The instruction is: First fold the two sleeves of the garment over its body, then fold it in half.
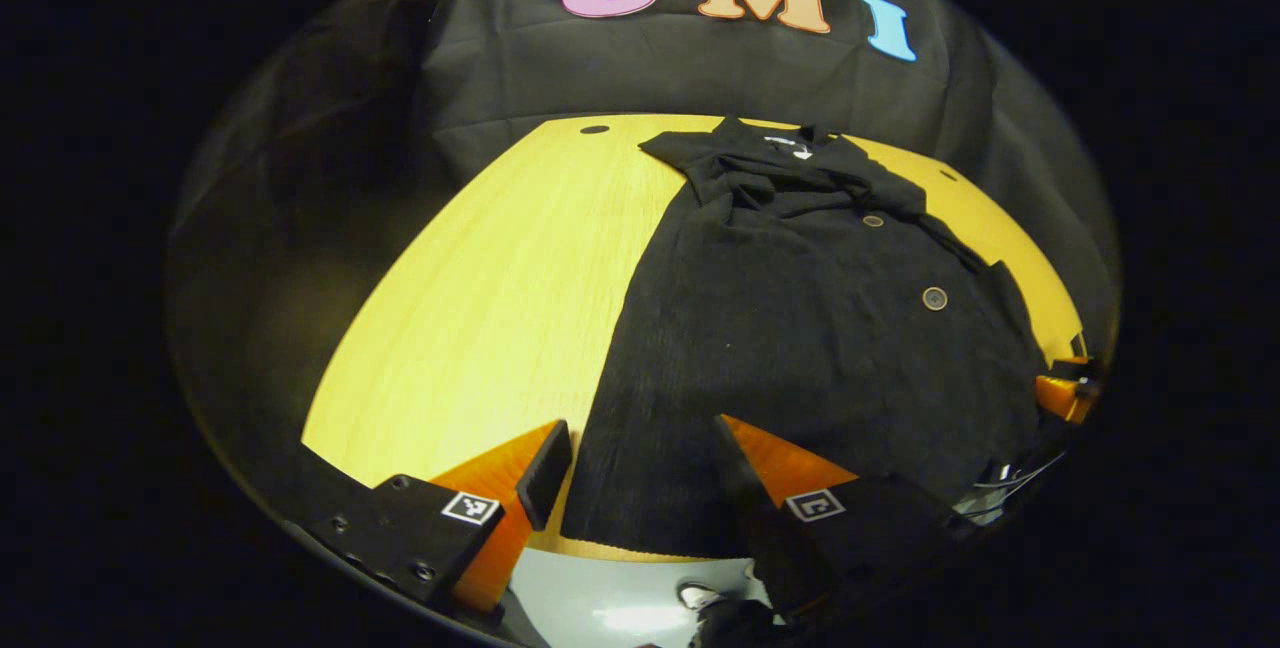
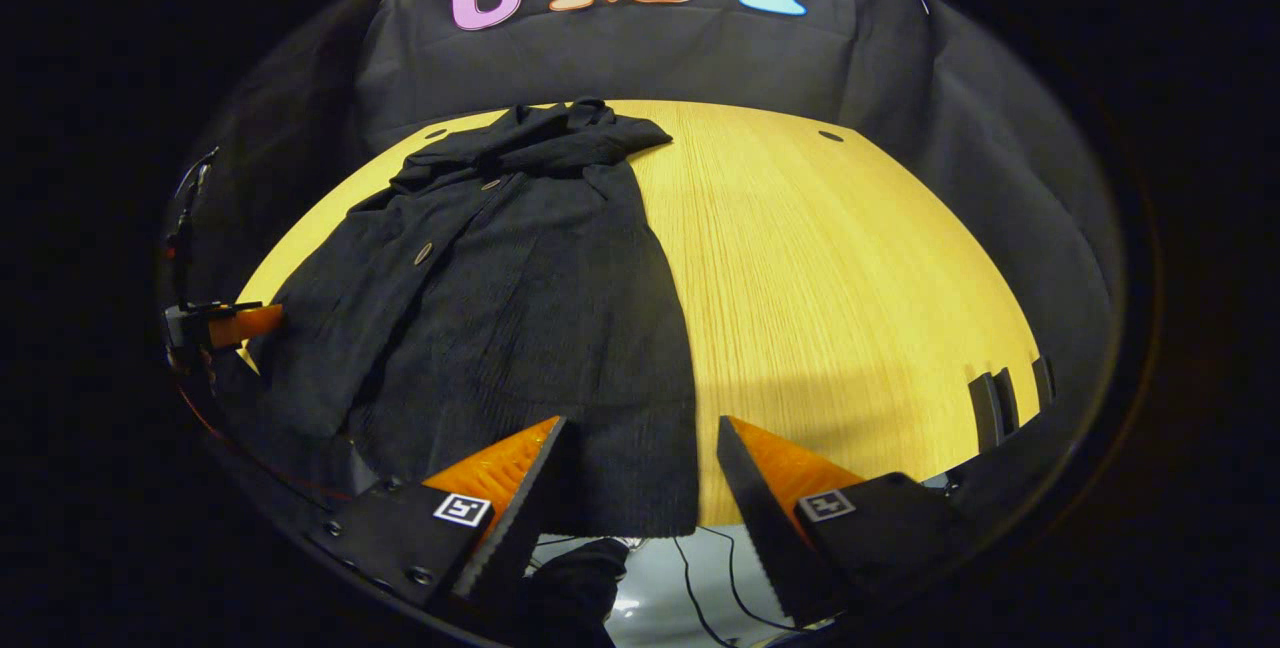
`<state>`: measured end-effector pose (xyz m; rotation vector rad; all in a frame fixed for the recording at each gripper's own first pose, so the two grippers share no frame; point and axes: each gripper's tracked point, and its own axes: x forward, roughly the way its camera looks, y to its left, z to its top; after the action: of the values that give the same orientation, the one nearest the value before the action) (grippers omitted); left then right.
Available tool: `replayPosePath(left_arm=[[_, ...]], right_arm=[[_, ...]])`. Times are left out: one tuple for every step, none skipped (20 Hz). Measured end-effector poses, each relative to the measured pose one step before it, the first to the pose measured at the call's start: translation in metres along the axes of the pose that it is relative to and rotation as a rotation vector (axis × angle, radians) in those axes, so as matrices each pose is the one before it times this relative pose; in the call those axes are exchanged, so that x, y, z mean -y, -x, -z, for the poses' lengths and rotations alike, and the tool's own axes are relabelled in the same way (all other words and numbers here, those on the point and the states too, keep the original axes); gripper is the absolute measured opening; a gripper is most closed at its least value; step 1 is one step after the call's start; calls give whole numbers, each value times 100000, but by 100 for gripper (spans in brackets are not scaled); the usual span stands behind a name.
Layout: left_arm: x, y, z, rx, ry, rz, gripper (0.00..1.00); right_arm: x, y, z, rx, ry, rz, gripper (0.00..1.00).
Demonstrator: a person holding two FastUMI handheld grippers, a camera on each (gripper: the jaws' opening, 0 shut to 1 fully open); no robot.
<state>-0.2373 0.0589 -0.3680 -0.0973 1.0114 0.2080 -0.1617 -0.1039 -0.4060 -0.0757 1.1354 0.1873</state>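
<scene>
Left gripper [image 1: 632, 473] low over near table edge, jaws wide, holding nothing; hem corner of black buttoned garment [image 1: 800, 328] lies between and just ahead of its fingers. Right gripper [image 2: 632, 473] likewise spread wide and unloaded at hem's other corner. Garment [image 2: 500, 298] flat on yellow wooden table [image 2: 830, 278], collar far end, sleeves apparently already folded in. Collar label [image 1: 790, 145] too small to read. Cables [image 2: 720, 568] hang below table edge.

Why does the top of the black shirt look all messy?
The black garment lies mostly flat on the wooden table, but its collar end at the far edge is bunched and wrinkled instead of smooth. Nothing looks torn or spilled.
</scene>
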Motion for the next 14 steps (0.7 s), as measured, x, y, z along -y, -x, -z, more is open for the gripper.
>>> replayPosePath(left_arm=[[189,-480,83,1228,-2274,1837,86],[485,538,213,1110,-2770,2149,82],[763,-260,-203,1958,-2285,3226,71],[770,-107,-39,2267,-893,2790,55],[222,-39,-138,2631,397,1614,39],[236,-247,-35,2246,1120,1593,24],[108,506,-72,1344,1114,628,8],[40,-487,113,119,1456,748,1],[-14,-289,-6,-933,1277,827,0],[50,-49,5,-2058,390,795,0],[97,-70,113,-2918,-648,903,0],[29,37,0,-2010,-386,952,0],[-37,83,-69,-1603,381,741,0],[-189,98,-103,-816,1151,99,0]], right_arm=[[-59,-188,-282,1133,375,297,88],[-547,166,80,62,294,-1325,75],[-343,-277,-101,1007,1304,-403,61],[-472,-15,68,530,1463,-876,42],[-286,-177,94,1098,1020,335,31],[-122,144,-55,1077,969,1517,16],[-138,-28,6,657,957,308,12],[124,-123,214,206,-812,1188,11],[-57,202,-31,107,-877,645,5],[-55,73,-45,-371,-670,-61,5],[-97,223,-198,-571,-629,51,6],[54,-317,-60,469,935,269,3],[-51,-45,-184,1037,1402,-394,3],[-52,62,0,186,407,-1172,3]])
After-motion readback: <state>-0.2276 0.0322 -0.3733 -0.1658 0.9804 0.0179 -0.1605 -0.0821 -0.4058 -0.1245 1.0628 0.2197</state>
